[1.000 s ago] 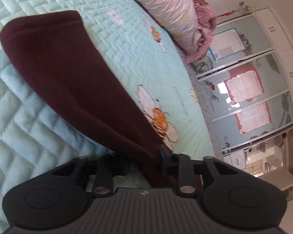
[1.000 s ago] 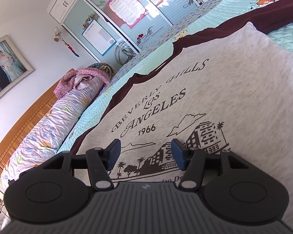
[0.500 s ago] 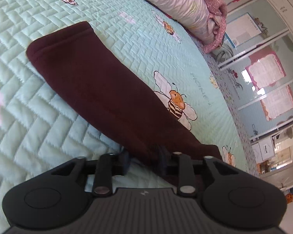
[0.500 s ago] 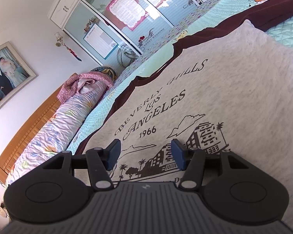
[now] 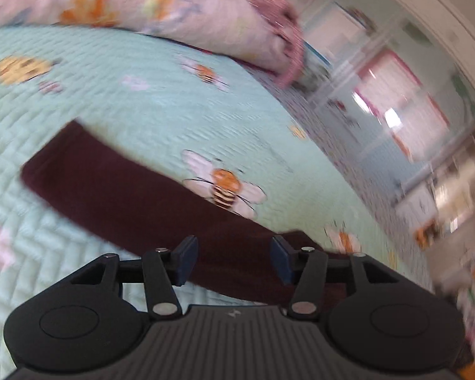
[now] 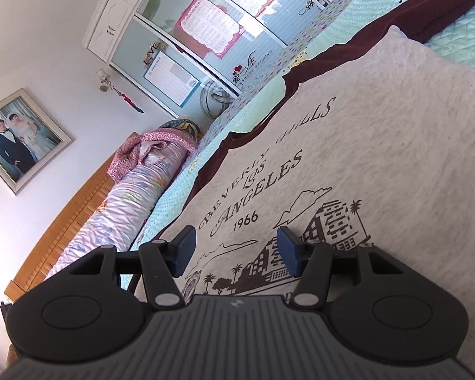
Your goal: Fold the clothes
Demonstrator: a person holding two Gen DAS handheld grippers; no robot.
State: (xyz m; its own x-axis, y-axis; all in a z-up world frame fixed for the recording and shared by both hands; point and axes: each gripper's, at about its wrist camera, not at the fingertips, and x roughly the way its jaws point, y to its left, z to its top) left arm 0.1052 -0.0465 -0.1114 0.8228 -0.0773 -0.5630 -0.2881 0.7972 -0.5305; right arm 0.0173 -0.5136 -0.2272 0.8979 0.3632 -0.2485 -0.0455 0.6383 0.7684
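Left claw [image 5: 233, 261]: jaws have just been opening, now apart with nothing gripped, above the maroon sleeve [image 5: 136, 196].
Right claw [image 6: 234, 251]: jaws apart, empty, over the sweatshirt [image 6: 380, 145].
Sweatshirt: spread flat on the bed [image 5: 148, 107]; sleeve stretched out, bare quilt all around it.
Room: rolled bedding [image 6: 117, 209] by the headboard, wardrobe [image 6: 205, 31] beyond.
Print: "BEVERLY HILLS LOS ANGELES 1966".
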